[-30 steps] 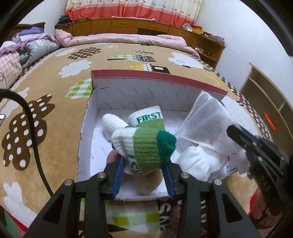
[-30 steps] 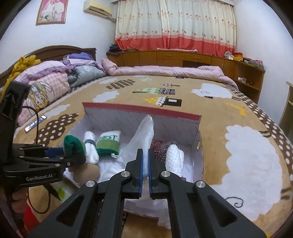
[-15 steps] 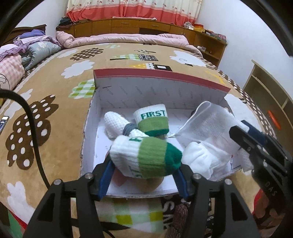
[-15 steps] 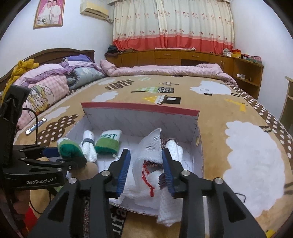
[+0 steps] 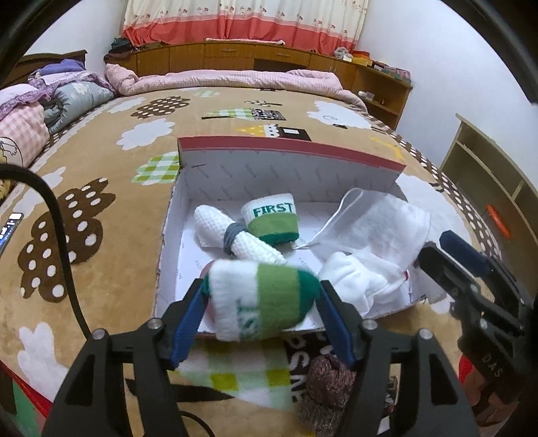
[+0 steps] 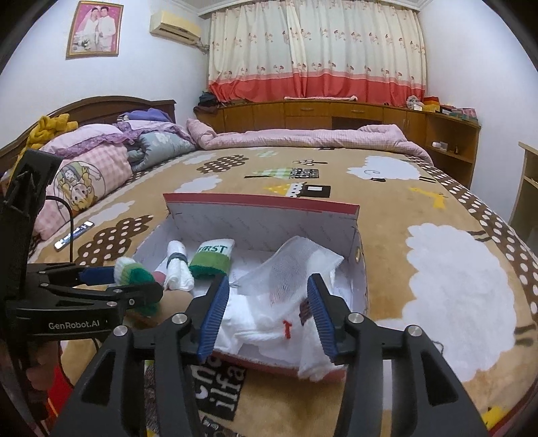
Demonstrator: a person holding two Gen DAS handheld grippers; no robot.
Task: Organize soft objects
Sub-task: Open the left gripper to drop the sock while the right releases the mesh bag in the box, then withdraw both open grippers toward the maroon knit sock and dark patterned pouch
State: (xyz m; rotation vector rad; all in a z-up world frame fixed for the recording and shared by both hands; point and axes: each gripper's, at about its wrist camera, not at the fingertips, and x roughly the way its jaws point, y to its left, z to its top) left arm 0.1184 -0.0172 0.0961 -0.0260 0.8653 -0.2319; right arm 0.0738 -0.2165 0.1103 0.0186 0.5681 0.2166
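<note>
The green-and-white sock roll (image 5: 262, 299) sits right between the blue pads of the left gripper (image 5: 262, 302), over the near edge of the white box (image 5: 285, 174) on the bed; the jaws are opening, and I can't tell whether the pads are still touching it. The right gripper (image 6: 269, 309) is opening too, with the white mesh bag (image 6: 296, 265) slumped in the box between and beyond its fingers, not pinched. Further in the box: a second roll marked FIRST (image 5: 272, 222) touching a white rolled cloth (image 5: 235, 235) with a grey band. The left camera shows a speckled dark knit bundle (image 5: 328, 383) outside the box on the brown blanket (image 5: 101, 161); the right camera mostly misses that but shows a framed picture (image 6: 93, 28) on the wall.
</note>
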